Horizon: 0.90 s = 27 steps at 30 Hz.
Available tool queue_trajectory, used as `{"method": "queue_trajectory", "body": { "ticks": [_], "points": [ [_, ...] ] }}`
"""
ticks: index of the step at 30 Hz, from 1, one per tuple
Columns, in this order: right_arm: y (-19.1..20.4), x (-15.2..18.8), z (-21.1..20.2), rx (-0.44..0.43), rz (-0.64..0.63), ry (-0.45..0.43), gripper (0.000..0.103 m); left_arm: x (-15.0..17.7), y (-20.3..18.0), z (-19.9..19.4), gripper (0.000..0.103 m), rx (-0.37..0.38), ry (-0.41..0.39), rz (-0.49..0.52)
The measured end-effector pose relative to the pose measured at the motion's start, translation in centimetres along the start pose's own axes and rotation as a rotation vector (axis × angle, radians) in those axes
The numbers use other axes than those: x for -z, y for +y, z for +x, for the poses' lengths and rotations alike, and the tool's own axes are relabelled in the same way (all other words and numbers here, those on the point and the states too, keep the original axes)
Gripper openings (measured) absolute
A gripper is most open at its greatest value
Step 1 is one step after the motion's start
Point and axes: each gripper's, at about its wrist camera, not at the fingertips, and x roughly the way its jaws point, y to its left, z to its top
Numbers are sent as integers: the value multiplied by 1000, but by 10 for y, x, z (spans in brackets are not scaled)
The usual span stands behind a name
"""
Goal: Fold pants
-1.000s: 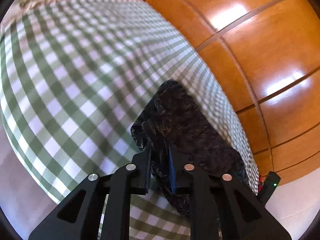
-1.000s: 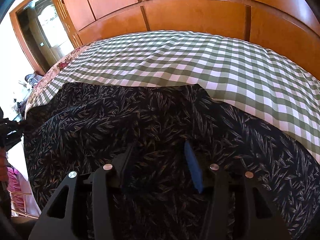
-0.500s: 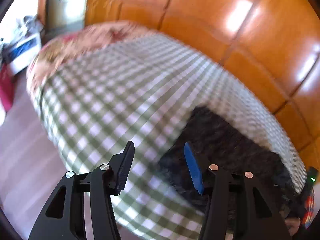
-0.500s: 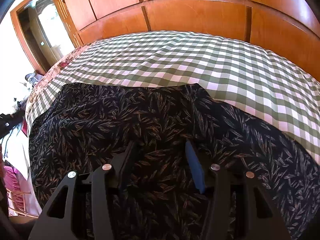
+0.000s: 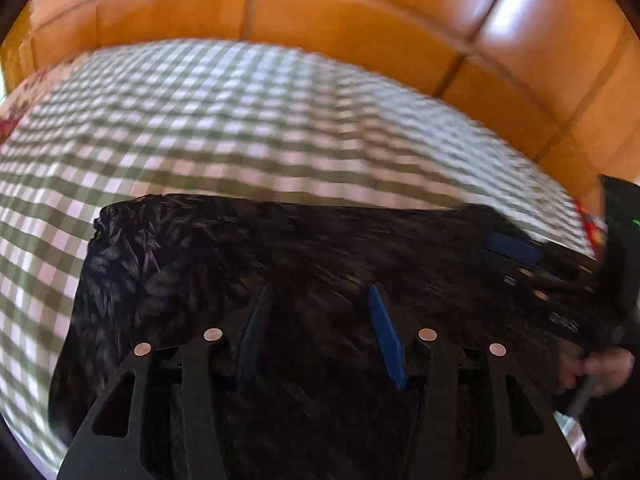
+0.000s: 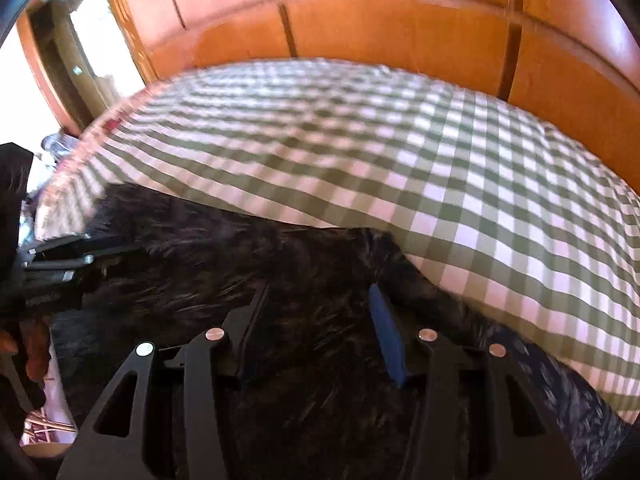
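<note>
— Where are the dark leaf-print fabric pants (image 5: 280, 264)?
— Near edge of the green-checked bed (image 5: 240, 128).
— And the fingers?
— Left gripper (image 5: 320, 332) and right gripper (image 6: 320, 332) both spread wide above the cloth, holding nothing.

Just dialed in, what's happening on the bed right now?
A person is folding dark leaf-print pants spread on a green-and-white checked bedspread. Both handheld grippers are over the fabric with jaws open: the left gripper and the right gripper. Neither grips the cloth; both views are motion-blurred.
</note>
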Motion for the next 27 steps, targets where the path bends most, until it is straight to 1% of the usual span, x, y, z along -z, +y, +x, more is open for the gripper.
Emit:
{"method": "queue_trajectory", "body": {
  "ticks": [1, 2, 3, 4, 5, 7, 9, 11, 13, 15, 16, 17, 20, 22, 25, 26, 27],
  "points": [
    [-1, 0, 2, -2, -1, -17, 49, -4, 12, 14, 50, -7, 11, -26],
    [-2, 1, 4, -6, 2, -31, 50, -7, 23, 20, 50, 29, 0, -57],
    [-4, 3, 5, -17, 15, -43, 51, -7, 30, 20, 48, 61, -18, -87],
    [-4, 4, 4, -21, 18, -48, 51, -7, 34, 20, 47, 73, -23, -102],
    [-4, 5, 4, -22, 17, -52, 51, -5, 34, 20, 47, 72, -30, -94],
    [-5, 6, 2, -30, 21, -54, 51, 3, 26, 21, 47, 38, -65, -31],
    [-2, 7, -3, -12, 12, -48, 51, 9, 19, 20, 47, 2, -87, 3],
    [4, 8, -11, 18, -17, -45, 51, 8, 19, 18, 47, 1, -83, -10],
    [5, 16, -27, 25, -39, -64, 51, 8, 20, 11, 47, -8, -78, -30],
    [-3, 25, -43, 28, -35, -78, 51, 7, 17, 1, 47, -63, -82, -29],
    [-10, 30, -51, 31, -25, -85, 51, 10, 11, -7, 47, -108, -100, -22],
    [-18, 34, -58, 36, -10, -90, 51, 14, 7, -13, 47, -121, -119, -14],
    [-50, 46, -74, 82, 50, -94, 51, 31, -10, -35, 47, -88, -168, 10],
    [-79, 57, -84, 135, 122, -89, 51, 40, -25, -41, 47, -100, -193, 40],
    [-125, 76, -96, 175, 254, -84, 51, 52, -42, -46, 48, -73, -196, 57],
    [-138, 83, -99, 171, 287, -87, 47, 55, -47, -47, 48, -83, -201, 64],
    [-147, 92, -102, 154, 308, -97, 39, 57, -51, -46, 52, -106, -201, 77]
  ]
}}
